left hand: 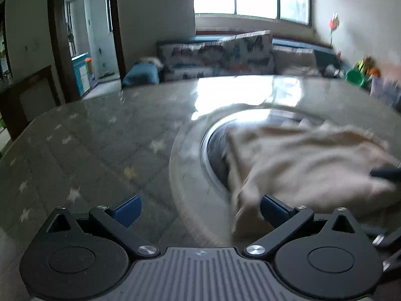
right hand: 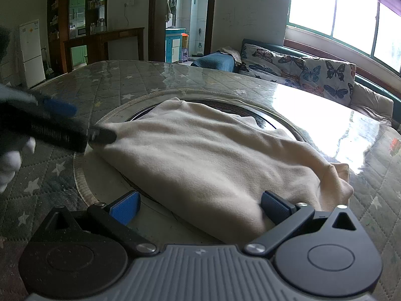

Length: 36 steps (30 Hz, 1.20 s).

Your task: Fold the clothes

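A cream garment lies folded in a thick pad on the round glass turntable at the table's middle. My right gripper is open at the garment's near edge, and its right pad touches the cloth. My left gripper is at the garment's left corner, blurred, with one dark fingertip against the fabric. In the left wrist view the left gripper stands open, with the blurred garment ahead to the right. A dark right-gripper fingertip rests on the cloth at the frame's right edge.
The table has a grey quilted star-pattern cover under glass. A gloved hand holds the left gripper. Behind the table are a butterfly-print sofa, a window, a doorway and a white fridge.
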Each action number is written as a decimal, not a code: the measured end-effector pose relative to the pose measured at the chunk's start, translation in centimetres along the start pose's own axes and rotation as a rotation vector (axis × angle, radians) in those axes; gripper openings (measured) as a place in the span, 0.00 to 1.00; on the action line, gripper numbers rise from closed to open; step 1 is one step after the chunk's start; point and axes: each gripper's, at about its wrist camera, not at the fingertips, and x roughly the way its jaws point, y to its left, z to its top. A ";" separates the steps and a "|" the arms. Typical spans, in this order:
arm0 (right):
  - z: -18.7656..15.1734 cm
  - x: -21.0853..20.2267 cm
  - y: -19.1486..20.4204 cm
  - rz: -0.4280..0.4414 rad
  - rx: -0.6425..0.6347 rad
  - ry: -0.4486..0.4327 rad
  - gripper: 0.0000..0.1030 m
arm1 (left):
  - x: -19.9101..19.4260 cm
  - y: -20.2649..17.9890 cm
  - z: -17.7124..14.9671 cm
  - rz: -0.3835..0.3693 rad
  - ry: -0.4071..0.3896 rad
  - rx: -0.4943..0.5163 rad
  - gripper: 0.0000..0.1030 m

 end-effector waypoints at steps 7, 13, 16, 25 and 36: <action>0.0 0.0 0.0 0.000 0.000 0.000 1.00 | -2.0 -0.3 0.8 -0.047 -0.064 -0.026 1.00; 0.0 0.0 0.0 0.000 0.000 0.000 1.00 | 0.2 -2.4 1.2 -0.081 -0.015 0.012 1.00; 0.0 0.0 0.0 0.000 0.000 0.000 1.00 | 1.0 -2.6 0.5 -0.083 0.021 0.019 1.00; 0.0 0.1 0.1 -0.003 -0.003 0.000 1.00 | -0.3 -1.8 0.5 -0.065 -0.010 0.021 1.00; 2.7 -3.8 -3.5 -0.077 0.040 -0.099 1.00 | -0.9 -0.3 0.4 -0.024 -0.011 -0.017 1.00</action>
